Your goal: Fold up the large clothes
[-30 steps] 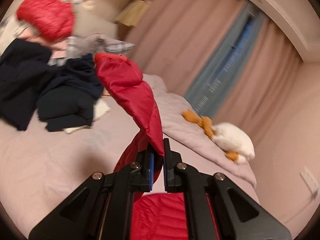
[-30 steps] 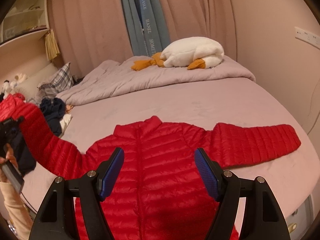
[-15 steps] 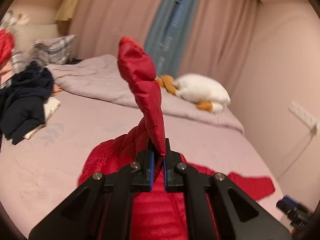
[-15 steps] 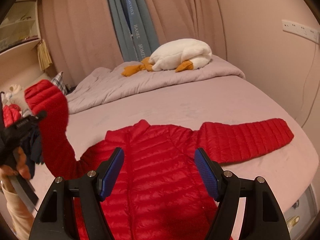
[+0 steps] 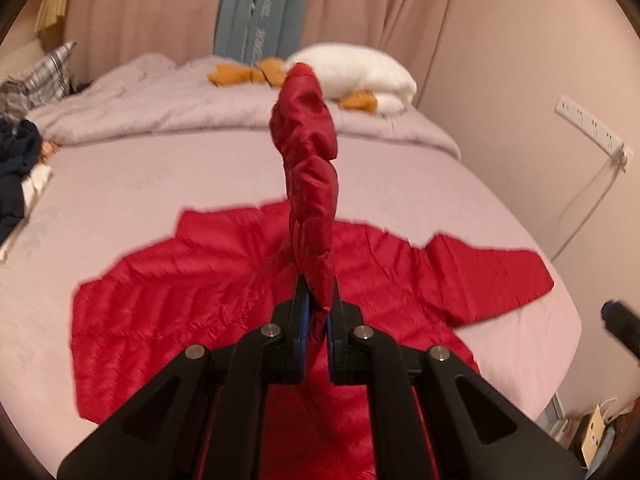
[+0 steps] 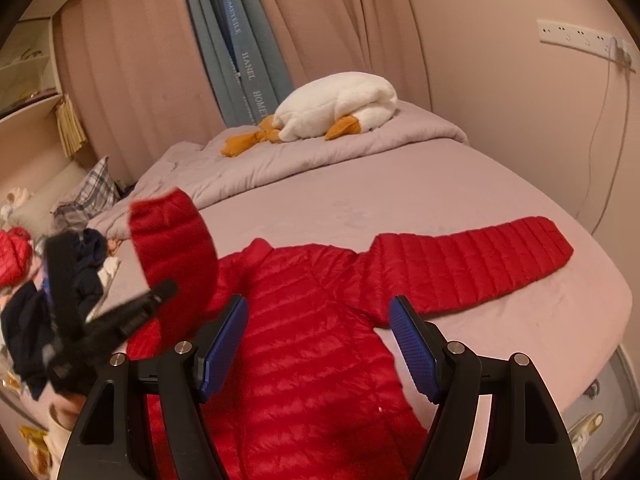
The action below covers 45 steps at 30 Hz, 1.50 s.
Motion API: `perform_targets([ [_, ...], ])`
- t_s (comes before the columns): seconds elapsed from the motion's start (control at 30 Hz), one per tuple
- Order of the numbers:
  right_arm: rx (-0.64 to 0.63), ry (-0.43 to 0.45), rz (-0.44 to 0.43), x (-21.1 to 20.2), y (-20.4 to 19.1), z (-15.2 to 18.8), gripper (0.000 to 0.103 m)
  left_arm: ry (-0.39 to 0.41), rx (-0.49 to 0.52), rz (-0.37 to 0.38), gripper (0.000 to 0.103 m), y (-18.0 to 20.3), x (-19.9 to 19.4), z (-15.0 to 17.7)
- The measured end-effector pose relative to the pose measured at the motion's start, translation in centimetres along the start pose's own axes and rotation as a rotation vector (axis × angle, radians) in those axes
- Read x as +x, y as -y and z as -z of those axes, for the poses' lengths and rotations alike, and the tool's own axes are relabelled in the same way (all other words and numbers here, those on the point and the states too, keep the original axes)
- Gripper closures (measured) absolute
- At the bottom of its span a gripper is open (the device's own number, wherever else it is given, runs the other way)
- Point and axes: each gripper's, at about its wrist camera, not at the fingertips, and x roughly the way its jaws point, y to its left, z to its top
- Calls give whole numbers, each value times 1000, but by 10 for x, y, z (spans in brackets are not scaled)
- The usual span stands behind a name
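Observation:
A red quilted down jacket lies face up on the bed, collar toward the far side; it also shows in the left wrist view. My left gripper is shut on the jacket's left sleeve and holds it lifted over the jacket's body; that gripper shows blurred in the right wrist view with the raised sleeve. The other sleeve lies flat, stretched out to the right. My right gripper is open and empty above the jacket's torso.
A white and orange plush goose lies on a folded grey duvet at the far end. Dark clothes and a red garment are piled at the left. A wall with a socket strip is on the right.
My left gripper has swung the held sleeve from the left side of the bed rightward and over the jacket's body. The right gripper has stayed open over the torso.

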Motion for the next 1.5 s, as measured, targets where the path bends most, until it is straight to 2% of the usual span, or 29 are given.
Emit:
perform_targets([
  [0.37,22,-25,14,2,14,6,29,-174,-23,72,92,21,47,33],
  [0.43,26,-28,17,2,15,8,29,-207,-44,111,74,21,50,37],
  [0.53,32,-29,16,2,16,8,29,-218,-57,148,55,21,46,41],
  [0.7,37,-36,14,4,18,8,29,-205,-100,161,38,12,21,37],
  [0.83,35,-55,3,12,19,7,29,-122,-187,148,21,-19,-17,28],
  [0.93,16,-85,-11,26,17,6,29,-65,-254,64,21,-52,-41,27],
  [1.07,-25,-162,-29,66,11,6,29,-14,-386,-57,23,-106,-63,37],
  [1.2,-71,-254,-24,115,4,8,29,-10,-492,-137,28,-144,-76,57],
  [1.37,-115,-373,3,173,-2,23,29,-48,-533,-220,39,-163,-78,78],
  [1.5,-108,-459,-31,201,-2,36,45,-52,-545,-229,44,-166,-81,85],
])
